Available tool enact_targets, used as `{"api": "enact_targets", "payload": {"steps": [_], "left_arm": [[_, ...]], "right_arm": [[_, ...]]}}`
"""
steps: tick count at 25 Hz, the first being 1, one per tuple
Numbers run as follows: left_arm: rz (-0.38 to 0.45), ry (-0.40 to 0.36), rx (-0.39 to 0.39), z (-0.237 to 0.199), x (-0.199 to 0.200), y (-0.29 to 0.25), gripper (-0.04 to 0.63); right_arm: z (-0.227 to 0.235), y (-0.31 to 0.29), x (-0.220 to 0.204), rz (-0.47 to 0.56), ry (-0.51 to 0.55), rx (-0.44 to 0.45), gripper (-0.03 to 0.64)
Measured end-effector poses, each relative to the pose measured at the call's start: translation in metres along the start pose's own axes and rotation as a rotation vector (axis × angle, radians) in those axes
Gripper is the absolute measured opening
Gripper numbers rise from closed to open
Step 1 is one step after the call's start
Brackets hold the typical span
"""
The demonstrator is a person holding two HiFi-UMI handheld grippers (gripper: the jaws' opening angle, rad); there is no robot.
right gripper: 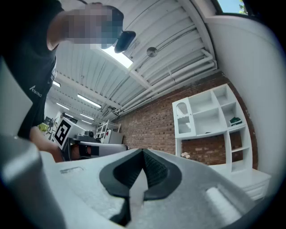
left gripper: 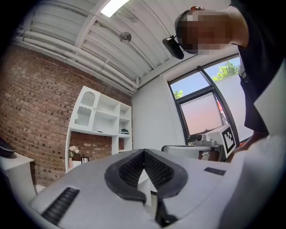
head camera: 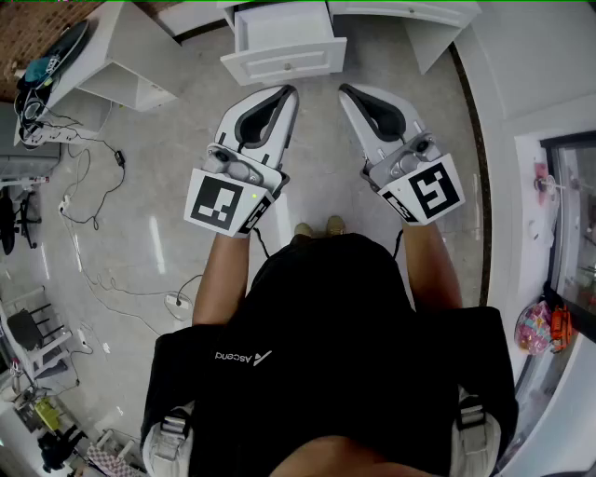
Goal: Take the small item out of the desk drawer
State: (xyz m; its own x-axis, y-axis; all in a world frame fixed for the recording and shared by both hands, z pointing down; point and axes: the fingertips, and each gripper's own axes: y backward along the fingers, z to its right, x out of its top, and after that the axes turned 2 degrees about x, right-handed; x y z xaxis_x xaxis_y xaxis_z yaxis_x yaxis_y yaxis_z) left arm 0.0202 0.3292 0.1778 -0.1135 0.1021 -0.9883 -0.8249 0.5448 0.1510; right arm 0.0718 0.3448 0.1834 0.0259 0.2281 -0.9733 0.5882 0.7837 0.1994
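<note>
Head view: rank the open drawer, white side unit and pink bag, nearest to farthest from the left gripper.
1. Open drawer, just ahead of the left gripper.
2. White side unit, upper left.
3. Pink bag, far right.

The desk drawer is white, with a framed front panel and one small round knob at its middle. It stands pulled out from the white bench, open upward. Its inside looks pale, and what lies in it cannot be made out.
</note>
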Motion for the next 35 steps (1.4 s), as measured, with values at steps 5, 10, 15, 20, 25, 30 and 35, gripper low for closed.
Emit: {"api": "enact_targets", "payload": {"steps": [5, 10, 15, 20, 25, 30, 35], "left_arm": [[-0.007, -0.004, -0.006, 0.004, -0.005, -0.009, -0.002], [-0.020, -0.010, -0.007, 0.007, -0.010, -0.020, -0.002], [-0.039, -0.026, -0.005, 0.013, -0.015, -0.035, -0.002], [-0.051, -0.041, 0.008, 0.016, -0.020, -0.055, -0.002], [-0.056, -0.045, 0.014, 0.003, -0.029, -0.073, -0.002], [-0.039, -0.058, 0.021, -0.039, -0.034, -0.086, -0.002], [-0.026, -0.046, 0.021, -0.111, -0.041, -0.097, -0.002]], "right_arm": [[0.009, 0.004, -0.004, 0.004, -0.009, -0.005, 0.002], [0.019, 0.011, -0.005, 0.019, -0.035, 0.000, 0.002], [0.034, 0.021, -0.007, 0.033, -0.043, -0.003, 0.002], [0.053, 0.028, -0.008, 0.043, -0.047, 0.009, 0.002], [0.075, 0.020, -0.020, 0.033, -0.054, 0.011, 0.002], [0.092, -0.019, -0.035, 0.023, -0.041, 0.023, 0.002], [0.109, -0.085, -0.052, 0.005, -0.030, 0.022, 0.002]]}}
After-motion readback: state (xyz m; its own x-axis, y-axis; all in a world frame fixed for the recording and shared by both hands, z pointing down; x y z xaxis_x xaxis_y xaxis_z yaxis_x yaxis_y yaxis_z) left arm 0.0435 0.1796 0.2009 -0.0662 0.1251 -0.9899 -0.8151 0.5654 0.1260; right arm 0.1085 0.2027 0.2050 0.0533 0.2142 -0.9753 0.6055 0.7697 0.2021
